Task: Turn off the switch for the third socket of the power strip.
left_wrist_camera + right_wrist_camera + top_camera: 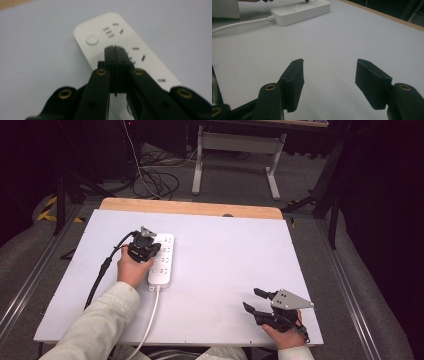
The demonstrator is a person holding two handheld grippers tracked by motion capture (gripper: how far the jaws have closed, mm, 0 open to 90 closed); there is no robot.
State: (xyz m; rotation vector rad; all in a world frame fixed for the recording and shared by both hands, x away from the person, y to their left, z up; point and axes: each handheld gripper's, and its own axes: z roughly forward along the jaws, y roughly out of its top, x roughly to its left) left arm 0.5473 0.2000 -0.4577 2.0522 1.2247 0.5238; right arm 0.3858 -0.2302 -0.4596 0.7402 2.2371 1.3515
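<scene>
From above, the left gripper [142, 246], jaws pressed together, is hovering over the power strip [162, 260], which is running six to twelve. Its own camera is showing the button [92, 39] at eleven o'clock. The right gripper [329, 82] is idling, jaws spread.

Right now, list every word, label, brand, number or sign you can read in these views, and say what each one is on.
None: no readable text in these views.
The white power strip carries only socket slots and a round button with no lettering visible.
The left gripper, the right gripper and the white table show no markings.
</scene>
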